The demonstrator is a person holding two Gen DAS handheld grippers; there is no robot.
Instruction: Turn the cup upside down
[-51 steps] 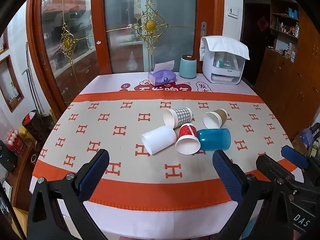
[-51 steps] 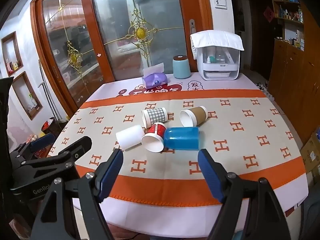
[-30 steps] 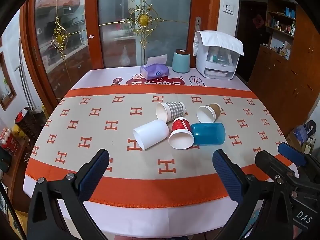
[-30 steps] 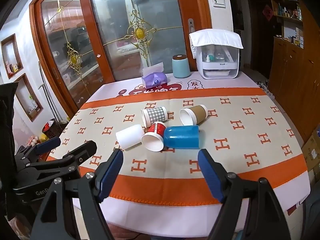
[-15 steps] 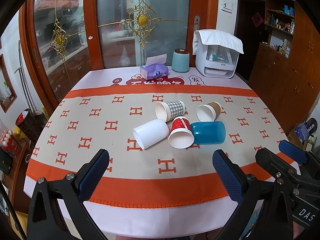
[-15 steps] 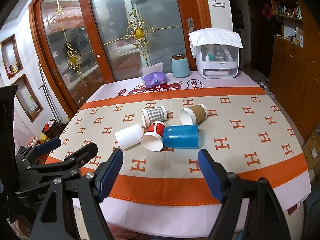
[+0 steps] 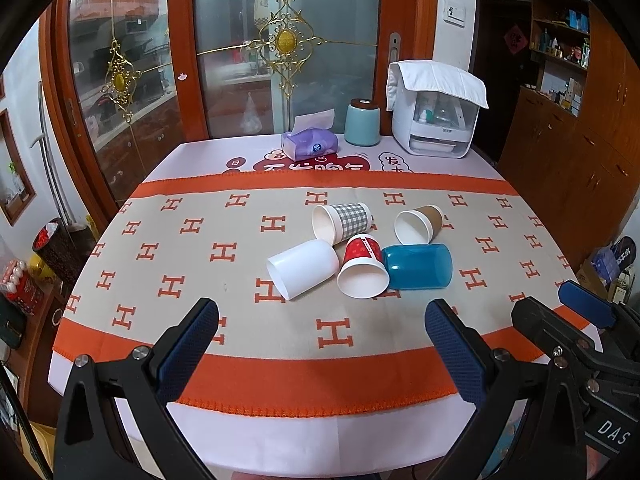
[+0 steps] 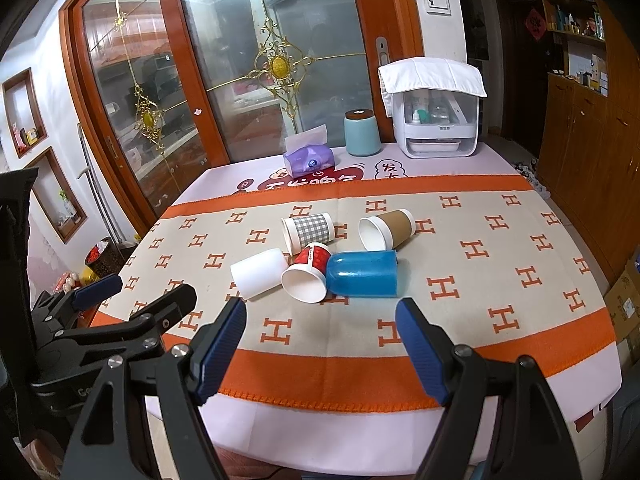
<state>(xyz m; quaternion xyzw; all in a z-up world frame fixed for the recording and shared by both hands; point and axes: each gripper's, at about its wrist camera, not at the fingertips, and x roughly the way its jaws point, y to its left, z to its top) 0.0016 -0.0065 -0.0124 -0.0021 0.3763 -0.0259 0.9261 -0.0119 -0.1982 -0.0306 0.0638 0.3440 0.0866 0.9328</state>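
Several cups lie on their sides in a cluster mid-table: a white cup [image 7: 302, 267] [image 8: 260, 273], a red paper cup [image 7: 363, 266] [image 8: 308, 268], a blue plastic cup [image 7: 418, 266] [image 8: 362, 273], a grey checked cup [image 7: 342, 222] [image 8: 308, 231] and a brown paper cup [image 7: 419, 224] [image 8: 387, 228]. My left gripper [image 7: 320, 340] is open and empty, hovering over the table's near edge, well short of the cups. My right gripper [image 8: 320, 340] is also open and empty at the near edge, beside the left one.
The table wears an orange and beige H-patterned cloth [image 7: 200, 248]. At the far edge stand a purple tissue pack [image 7: 309, 146], a teal canister [image 7: 362, 122] and a white appliance [image 7: 436, 110]. Glass doors rise behind. Wooden cabinets [image 7: 580, 152] stand at the right.
Both grippers have drifted slightly; the view has steadied a little higher and closer over the table. The cups have not moved and both grippers stay open.
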